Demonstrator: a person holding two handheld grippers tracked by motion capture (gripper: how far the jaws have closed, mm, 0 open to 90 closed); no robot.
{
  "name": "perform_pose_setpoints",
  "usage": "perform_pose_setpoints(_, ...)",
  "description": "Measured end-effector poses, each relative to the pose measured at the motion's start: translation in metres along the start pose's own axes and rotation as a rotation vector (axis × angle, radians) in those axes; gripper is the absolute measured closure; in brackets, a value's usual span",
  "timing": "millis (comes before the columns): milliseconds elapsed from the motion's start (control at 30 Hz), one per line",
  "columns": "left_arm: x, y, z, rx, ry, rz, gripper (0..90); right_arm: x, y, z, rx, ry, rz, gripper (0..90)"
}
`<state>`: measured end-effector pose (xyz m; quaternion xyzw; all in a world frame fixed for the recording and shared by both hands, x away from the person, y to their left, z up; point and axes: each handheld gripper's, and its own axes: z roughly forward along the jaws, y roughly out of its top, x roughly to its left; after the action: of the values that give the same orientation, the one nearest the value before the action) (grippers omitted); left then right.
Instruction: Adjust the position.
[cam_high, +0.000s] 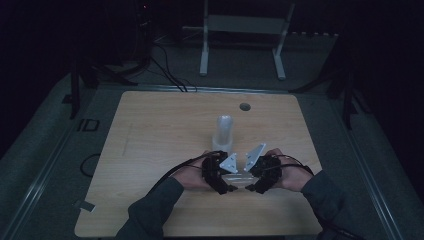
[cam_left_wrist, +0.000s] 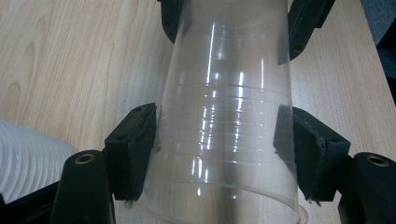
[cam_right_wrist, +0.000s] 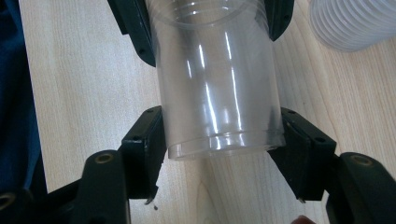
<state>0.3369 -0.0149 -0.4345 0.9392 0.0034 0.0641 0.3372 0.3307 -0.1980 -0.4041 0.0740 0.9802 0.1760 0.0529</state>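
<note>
A clear plastic cup (cam_high: 240, 179) lies on its side just above the wooden table (cam_high: 150, 150), held between both grippers. My left gripper (cam_high: 229, 186) is shut on the cup's wide rim end (cam_left_wrist: 224, 154), one black pad against each side wall. From the opposite side, my right gripper (cam_high: 254, 186) is shut on the narrow base end (cam_right_wrist: 219, 126). In each gripper view the other gripper's jaws clamp the far end of the cup. Just behind the hands, a stack of translucent white cups (cam_high: 223, 132) stands upright.
The ribbed cup stack (cam_left_wrist: 28, 158) sits close to the left gripper's left side, and the same stack (cam_right_wrist: 350, 23) is at the upper right of the right gripper view. A grey round cable hole (cam_high: 244, 106) marks the far table edge. A white frame (cam_high: 242, 25) stands on the floor beyond.
</note>
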Motion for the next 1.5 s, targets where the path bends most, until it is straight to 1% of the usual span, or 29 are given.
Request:
perform_pose_setpoints(233,0.0,0.0,0.0,-0.004,-0.004,0.0,31.0,0.0,0.001,0.001,0.011,0.002,0.001,39.1)
perform_pose_setpoints(367,-0.001,0.0,0.001,0.002,-0.008,0.001,30.7,0.0,0.001,0.002,0.019,0.001,-0.003,41.6)
perform_pose_setpoints(500,-0.001,0.0,0.001,0.0,-0.007,-0.001,30.1,0.001,0.0,0.003,0.012,-0.002,0.0,42.0)
perform_pose_setpoints(700,-0.001,0.001,0.001,0.001,0.013,-0.01,25.5,0.001,-0.001,0.001,0.003,-0.01,0.002,42.1)
perform_pose_setpoints(800,-0.001,0.001,0.0,-0.005,0.022,-0.022,23.5,0.0,-0.004,0.0,-0.008,-0.017,0.008,42.1)
perform_pose_setpoints(900,-0.001,0.002,-0.003,-0.025,0.028,-0.039,23.0,0.0,-0.006,0.0,-0.016,-0.022,0.014,42.1)
perform_pose_setpoints(967,-0.001,0.003,-0.005,-0.046,0.03,-0.044,22.7,0.0,-0.007,0.0,-0.021,-0.023,0.018,42.1)
perform_pose_setpoints(1100,0.0,0.004,-0.01,-0.067,0.036,-0.054,22.4,-0.001,-0.009,0.001,-0.017,-0.029,0.02,42.1)
perform_pose_setpoints(1167,0.0,0.004,-0.012,-0.07,0.044,-0.056,21.4,-0.001,-0.011,0.002,-0.023,-0.031,0.028,42.1)
perform_pose_setpoints(1233,0.001,0.004,-0.015,-0.085,0.05,-0.065,21.1,-0.002,-0.012,0.002,-0.023,-0.031,0.037,42.1)
perform_pose_setpoints(1367,0.002,0.005,-0.021,-0.11,0.064,-0.064,20.8,-0.002,-0.017,0.002,-0.022,-0.036,0.058,42.1)
perform_pose_setpoints(1433,0.002,0.006,-0.023,-0.125,0.077,-0.07,20.8,-0.003,-0.019,0.002,-0.025,-0.04,0.072,42.1)
perform_pose_setpoints(1500,0.003,0.006,-0.026,-0.142,0.081,-0.074,20.9,-0.004,-0.022,0.003,-0.028,-0.046,0.084,42.1)
